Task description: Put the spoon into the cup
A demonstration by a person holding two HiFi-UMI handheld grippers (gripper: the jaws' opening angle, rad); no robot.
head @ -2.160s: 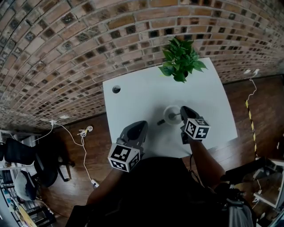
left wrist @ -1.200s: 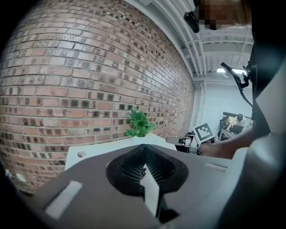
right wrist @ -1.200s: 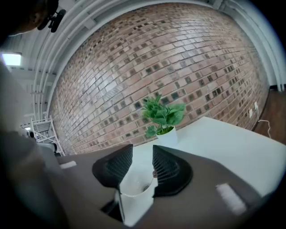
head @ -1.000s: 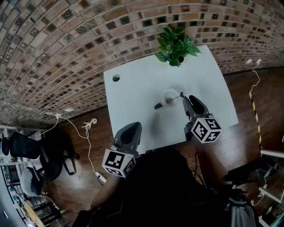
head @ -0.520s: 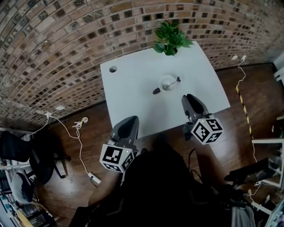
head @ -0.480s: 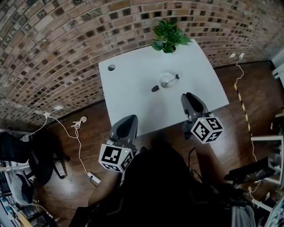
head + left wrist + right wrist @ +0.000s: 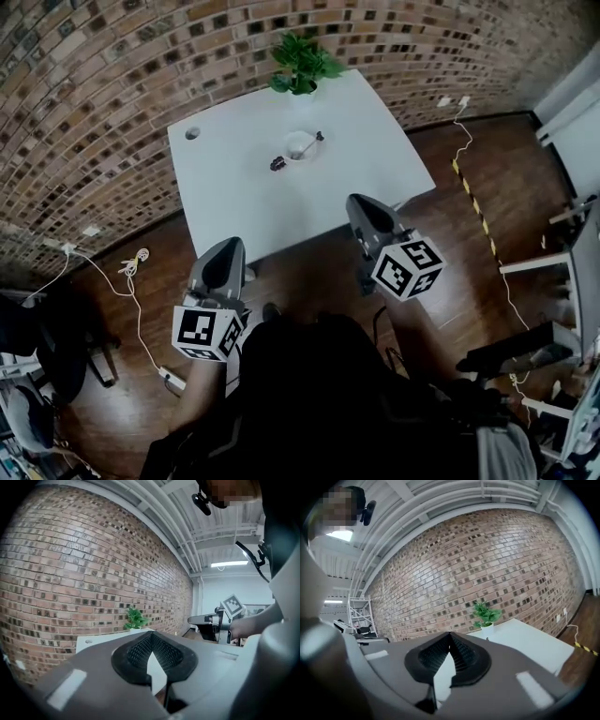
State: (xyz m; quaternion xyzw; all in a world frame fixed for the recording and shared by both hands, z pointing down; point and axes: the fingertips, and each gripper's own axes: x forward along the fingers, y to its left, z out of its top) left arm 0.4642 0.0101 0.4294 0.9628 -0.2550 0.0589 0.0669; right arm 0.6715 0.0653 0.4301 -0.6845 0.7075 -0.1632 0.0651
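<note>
Left gripper: grey two-jaw left gripper [image 7: 223, 246] w/ marker cube, lower left of head view, over the brown wood floor [image 7: 309, 267], well apart from the table. Own view [image 7: 151, 635]: jaws together at the tips, nothing btw them.
Table: white rectangular table [image 7: 244, 202], upper centre, against the brick wall [image 7: 84, 84]. Round cable hole [image 7: 192, 133] near its left corner.
Dark obj: small dark object [image 7: 278, 163] just beside the cup, to its lower left. Too small to tell what it is.
Cup: white round cup [image 7: 298, 148], upright, mid-table.
Spoon: slim metal spoon [image 7: 313, 141] sits in the cup, handle leaning out over the rim to upper right. Task looks done.
Plant: green leafy plant in white pot [image 7: 300, 64], top edge of table, apart from cup.
Right gripper: grey two-jaw right gripper [image 7: 358, 204], right of centre, also over floor, off the table. Own view [image 7: 450, 634]: jaws have just been closing and now meet, nothing btw them.
Risk 1: handle overhangs the rim, so weight prob. sits off-centre. A knock to table or cup could tip the cup or flip the spoon out.
Risk 2: a return reach w/ closed claws could shove cup or dark obj instead of gripping.
Risk 3: white cable [image 7: 139, 257] on floor at left, yellow-black striped tape [image 7: 473, 199] at right. A foot catching either could jolt the person into the table.
</note>
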